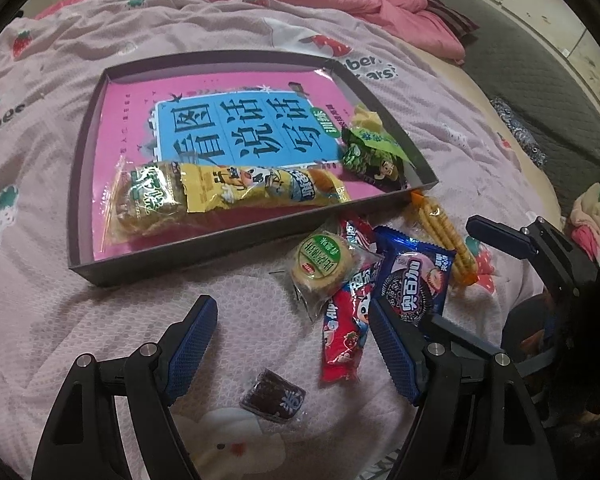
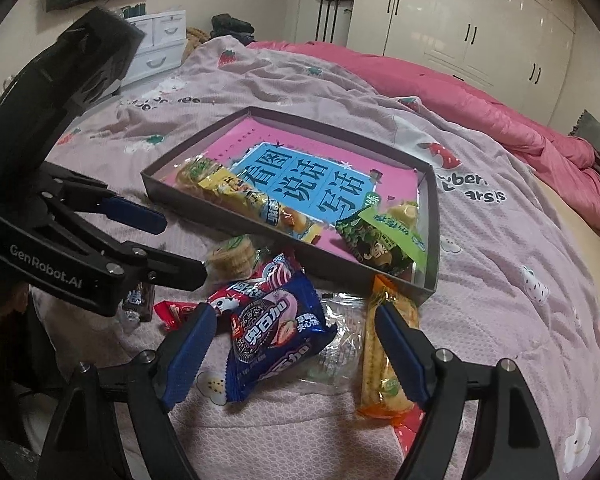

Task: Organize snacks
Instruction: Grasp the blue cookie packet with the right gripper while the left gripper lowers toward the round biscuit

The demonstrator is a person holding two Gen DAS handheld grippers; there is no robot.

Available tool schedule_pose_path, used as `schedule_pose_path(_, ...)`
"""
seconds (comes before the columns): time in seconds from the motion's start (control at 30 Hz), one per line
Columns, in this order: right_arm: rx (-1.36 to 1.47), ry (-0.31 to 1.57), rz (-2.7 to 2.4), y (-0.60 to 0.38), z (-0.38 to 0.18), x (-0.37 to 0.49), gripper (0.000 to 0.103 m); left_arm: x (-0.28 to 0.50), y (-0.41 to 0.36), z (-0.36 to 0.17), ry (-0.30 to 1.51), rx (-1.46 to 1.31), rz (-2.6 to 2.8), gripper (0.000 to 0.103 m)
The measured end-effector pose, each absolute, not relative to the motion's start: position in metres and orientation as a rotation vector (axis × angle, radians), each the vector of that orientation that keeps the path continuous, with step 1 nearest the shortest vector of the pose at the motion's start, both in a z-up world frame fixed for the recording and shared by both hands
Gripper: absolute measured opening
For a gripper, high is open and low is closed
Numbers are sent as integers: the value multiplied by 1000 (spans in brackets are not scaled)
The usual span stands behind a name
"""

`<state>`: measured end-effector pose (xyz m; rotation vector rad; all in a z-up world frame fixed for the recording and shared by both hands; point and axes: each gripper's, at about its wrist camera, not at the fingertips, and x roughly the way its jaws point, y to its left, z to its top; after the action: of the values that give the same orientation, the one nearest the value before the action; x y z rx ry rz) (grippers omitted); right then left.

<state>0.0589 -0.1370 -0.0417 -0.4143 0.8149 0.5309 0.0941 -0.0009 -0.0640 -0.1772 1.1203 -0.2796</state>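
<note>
From the left wrist view, the left gripper (image 1: pixel 292 344) hangs with its jaws wide and nothing between the pads. The small dark wrapped candy (image 1: pixel 274 398) lies on the bedspread (image 1: pixel 60 300) just below the gap, toward six o'clock. The red candy packet (image 1: pixel 346 332) sits near the right-hand finger, at about three o'clock from the gap, partly under the round biscuit pack (image 1: pixel 322 266) and the blue Oreo packet (image 1: pixel 414 280). The grey tray (image 1: pixel 84 184) sits at twelve o'clock and already holds the long yellow cake pack (image 1: pixel 256 188) and a green packet (image 1: pixel 374 160). My worry here: if the jaws drop on the candy, the soft quilt could give way and the wrapper slide out, or the right-hand finger might snag the red packet and drag the pile.

From the right wrist view, the right gripper (image 2: pixel 292 344) also stands wide, straddling the blue Oreo packet (image 2: pixel 278 330) without the pads pressing on it. The yellow wafer pack (image 2: pixel 380 360) lies against the right-hand finger at three o'clock, and a clear wrapper (image 2: pixel 340 344) is tucked between the two snacks. Closing now could pinch that wrapper or the wafer's edge together with the Oreo. The left gripper (image 2: pixel 180 244) hovers near at ten o'clock, over the round biscuit pack (image 2: pixel 234 260), so the two tools look likely to knock together above the pile. The slippery foil might also slip free on the way to the tray (image 2: pixel 430 248).
</note>
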Motion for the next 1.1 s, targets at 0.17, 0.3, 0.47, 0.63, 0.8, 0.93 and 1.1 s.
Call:
schedule_pose_path(0.17,-455,824,534,-132,-48,58,81,99,0,-69,1128,-193,-282,79)
schedule_pose_path(0.3,-466,830,536,-130,-51,59,82,104,-2,-72,1128,-223,-305,79)
schedule_pose_path(0.47,-488,831,536,-128,-55,61,82,112,-7,-79,1127,-229,-321,79)
schedule_pose_path(0.63,-545,822,541,-120,-61,59,82,117,-8,-84,1129,-233,-338,79)
schedule_pose_path(0.8,-625,799,542,-112,-69,57,82,121,-8,-86,1123,-240,-355,79)
schedule_pose_path(0.93,-682,796,544,-106,-77,56,82,126,-10,-89,1119,-235,-370,79)
schedule_pose_path(1.1,-735,769,550,-101,-82,53,81,130,-11,-92,1119,-240,-392,79)
